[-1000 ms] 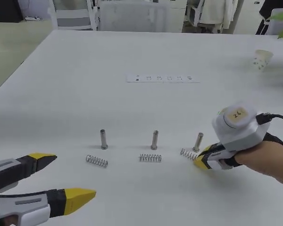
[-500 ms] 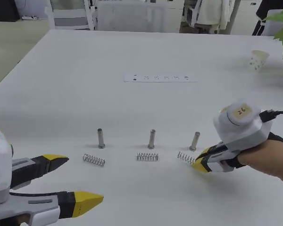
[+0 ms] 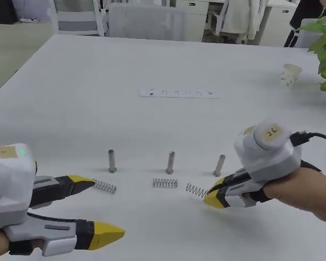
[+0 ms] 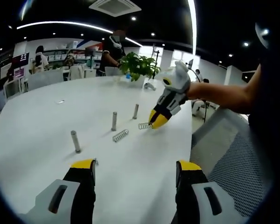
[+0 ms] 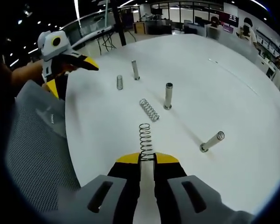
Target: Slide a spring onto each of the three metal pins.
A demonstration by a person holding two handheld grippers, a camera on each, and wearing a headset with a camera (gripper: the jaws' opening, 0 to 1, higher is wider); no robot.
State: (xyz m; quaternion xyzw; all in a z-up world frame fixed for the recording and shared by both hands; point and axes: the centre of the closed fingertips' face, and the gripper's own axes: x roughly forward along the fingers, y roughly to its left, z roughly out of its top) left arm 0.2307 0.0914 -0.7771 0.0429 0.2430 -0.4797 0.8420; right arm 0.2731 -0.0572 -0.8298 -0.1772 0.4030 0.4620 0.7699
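Head view: a spring (image 3: 196,190), pinched at one end by the right tongs (image 3: 209,197), is near the right pin (image 3: 219,166). Toward the worktop's (image 3: 152,65) near edge, the middle spring (image 3: 165,183) and left spring (image 3: 104,186) lie before the middle pin (image 3: 170,162) and left pin (image 3: 112,161). Beside the left spring, the left tongs (image 3: 106,208) are spread.

Head view looks down on table (image 3: 152,60); gripper views low, facing inward (pins (image 3: 170,162) shared).
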